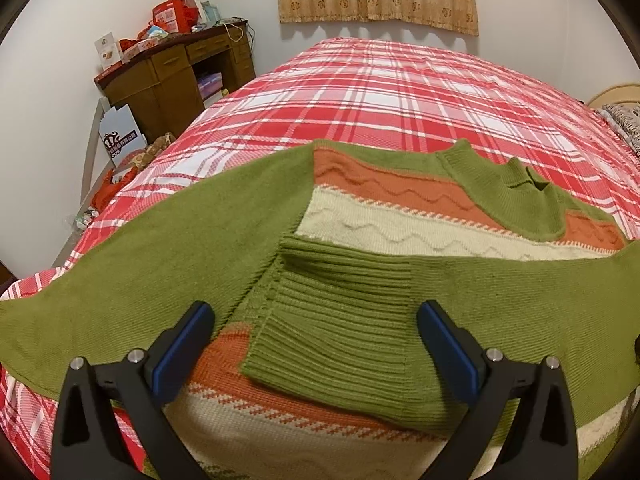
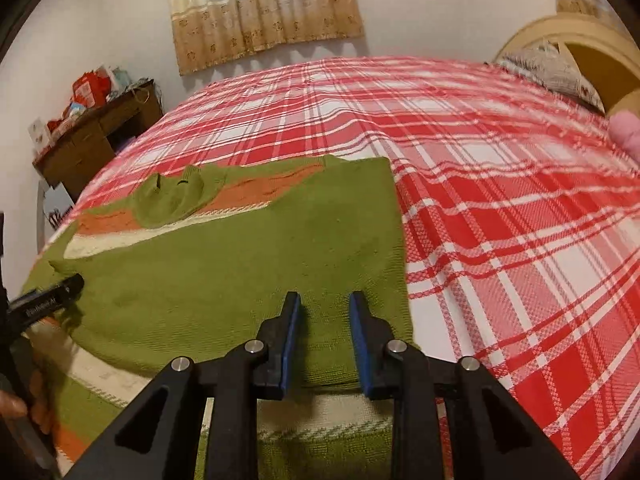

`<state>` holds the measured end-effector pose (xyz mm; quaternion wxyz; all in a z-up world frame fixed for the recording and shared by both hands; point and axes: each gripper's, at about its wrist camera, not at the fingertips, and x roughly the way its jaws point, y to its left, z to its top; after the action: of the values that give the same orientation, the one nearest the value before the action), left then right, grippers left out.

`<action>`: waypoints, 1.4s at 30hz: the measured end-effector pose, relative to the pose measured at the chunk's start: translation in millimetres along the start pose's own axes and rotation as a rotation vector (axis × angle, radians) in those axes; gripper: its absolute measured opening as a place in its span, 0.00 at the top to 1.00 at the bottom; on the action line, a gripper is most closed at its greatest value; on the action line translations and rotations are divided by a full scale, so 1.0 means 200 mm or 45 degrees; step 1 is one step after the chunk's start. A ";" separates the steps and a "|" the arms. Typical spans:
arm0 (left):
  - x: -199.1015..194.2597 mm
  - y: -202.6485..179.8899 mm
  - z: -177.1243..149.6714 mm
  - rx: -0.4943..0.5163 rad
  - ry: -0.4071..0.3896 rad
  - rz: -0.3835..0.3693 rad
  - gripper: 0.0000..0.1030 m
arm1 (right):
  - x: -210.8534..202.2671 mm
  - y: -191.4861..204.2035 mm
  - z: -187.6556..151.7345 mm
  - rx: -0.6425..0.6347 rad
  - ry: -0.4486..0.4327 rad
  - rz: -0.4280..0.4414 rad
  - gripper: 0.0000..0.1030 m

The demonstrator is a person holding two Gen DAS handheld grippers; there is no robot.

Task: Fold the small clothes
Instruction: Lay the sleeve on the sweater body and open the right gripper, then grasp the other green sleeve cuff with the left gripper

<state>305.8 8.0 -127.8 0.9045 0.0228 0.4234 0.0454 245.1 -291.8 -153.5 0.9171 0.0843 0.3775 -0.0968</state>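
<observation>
Two sleeves already folded in across the green knit sweater with orange and cream bands (image 1: 360, 216), lying flat on the red plaid bed (image 1: 400, 92). Left tongs (image 1: 316, 344) spread wide over the ribbed cuff (image 1: 340, 320), gripping nothing. Right tongs (image 2: 325, 320) narrowed but empty. Left: fold body in half.

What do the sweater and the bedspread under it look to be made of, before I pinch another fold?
Sweater: thick, soft knit, likely wool or acrylic yarn; matte, with ribbed cuff and raised zigzag stitches showing.
Bedspread: thin woven cloth, probably cotton or a blend; flat red and white plaid with a visible fine weave, no sheen.
</observation>
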 end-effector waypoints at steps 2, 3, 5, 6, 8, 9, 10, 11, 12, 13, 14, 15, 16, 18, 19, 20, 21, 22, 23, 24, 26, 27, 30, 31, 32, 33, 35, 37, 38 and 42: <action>0.00 0.00 0.00 -0.003 0.000 -0.004 0.00 | 0.00 0.00 0.00 -0.007 -0.003 0.000 0.72; -0.01 0.01 0.00 -0.003 -0.001 -0.006 0.00 | 0.00 0.00 0.00 -0.008 -0.002 0.012 0.68; -0.02 0.01 -0.01 -0.005 -0.002 -0.025 0.00 | 0.00 0.00 0.00 -0.017 -0.003 0.033 0.63; -0.02 0.03 -0.01 -0.007 -0.002 -0.037 0.00 | 0.00 0.01 0.00 -0.028 -0.002 0.035 0.60; -0.06 0.07 -0.03 -0.008 -0.003 -0.051 0.00 | 0.01 0.02 0.00 -0.053 0.001 0.028 0.56; -0.08 0.09 -0.04 -0.014 -0.009 -0.041 0.00 | 0.01 0.03 0.00 -0.066 0.002 0.023 0.54; -0.12 0.13 -0.06 -0.022 -0.021 -0.014 0.00 | 0.01 0.04 0.00 -0.075 0.002 0.023 0.53; -0.14 0.16 -0.08 -0.028 -0.026 0.002 0.00 | 0.01 0.04 0.00 -0.078 0.001 0.025 0.52; -0.18 0.21 -0.09 -0.043 -0.034 0.011 0.00 | 0.01 0.04 0.00 -0.079 0.001 0.029 0.51; -0.21 0.27 -0.11 -0.068 -0.045 0.014 0.00 | 0.01 0.04 0.00 -0.077 0.001 0.033 0.51; -0.26 0.36 -0.13 -0.122 -0.059 0.020 0.00 | 0.01 0.04 0.00 -0.074 0.000 0.037 0.51; -0.29 0.45 -0.14 -0.176 -0.069 0.029 0.00 | 0.01 0.04 0.00 -0.073 0.000 0.038 0.51; -0.32 0.54 -0.16 -0.237 -0.079 0.047 0.00 | 0.01 0.04 0.00 -0.072 -0.001 0.038 0.51; -0.38 0.75 -0.19 -0.360 -0.125 0.158 0.00 | 0.01 0.04 0.00 -0.073 -0.001 0.037 0.50; -0.40 0.81 -0.19 -0.387 -0.135 0.203 0.00 | 0.01 0.04 0.00 -0.073 -0.001 0.037 0.50; -0.40 0.89 -0.19 -0.421 -0.139 0.264 0.00 | 0.01 0.04 0.00 -0.073 -0.001 0.037 0.50; -0.40 0.97 -0.19 -0.452 -0.126 0.316 0.00 | 0.01 0.04 0.00 -0.073 -0.001 0.038 0.50; -0.39 1.07 -0.20 -0.502 -0.096 0.375 0.00 | 0.01 0.04 -0.01 -0.073 -0.001 0.037 0.50; -0.37 1.13 -0.20 -0.541 -0.076 0.410 0.00 | 0.01 0.04 -0.01 -0.073 -0.001 0.037 0.50; -0.36 1.21 -0.21 -0.609 -0.046 0.464 0.00 | 0.01 0.04 -0.01 -0.074 -0.001 0.036 0.50; -0.35 1.36 -0.25 -0.739 -0.016 0.563 0.01 | 0.01 0.04 0.00 -0.075 -0.001 0.033 0.50; -0.34 1.42 -0.28 -0.802 -0.004 0.615 0.02 | 0.01 0.04 0.00 -0.078 0.000 0.031 0.50; -0.29 1.56 -0.34 -0.915 0.055 0.662 0.06 | 0.01 0.05 0.00 -0.085 0.001 0.020 0.50; -0.25 1.60 -0.35 -0.936 0.088 0.658 0.08 | 0.01 0.05 0.00 -0.087 0.002 0.018 0.50; -0.22 1.63 -0.36 -0.948 0.114 0.656 0.10 | 0.01 0.05 -0.01 -0.088 0.002 0.016 0.50; -0.19 1.65 -0.37 -0.959 0.136 0.655 0.10 | 0.01 0.05 -0.01 -0.090 0.002 0.015 0.50; -0.16 1.70 -0.39 -0.993 0.145 0.629 0.10 | 0.01 0.05 -0.01 -0.092 0.002 0.012 0.50; -0.15 1.72 -0.40 -1.024 0.115 0.589 0.12 | 0.01 0.05 -0.01 -0.094 0.002 0.010 0.50; -0.15 1.72 -0.39 -1.025 0.111 0.578 0.15 | 0.01 0.05 -0.01 -0.095 0.001 0.008 0.50; -0.14 1.67 -0.36 -0.978 0.080 0.542 0.34 | 0.01 0.06 -0.01 -0.102 0.002 -0.001 0.50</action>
<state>212.7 337.3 -125.7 0.8044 -0.2299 0.3890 0.3856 247.7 -279.9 -155.0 0.9194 0.0476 0.3818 -0.0819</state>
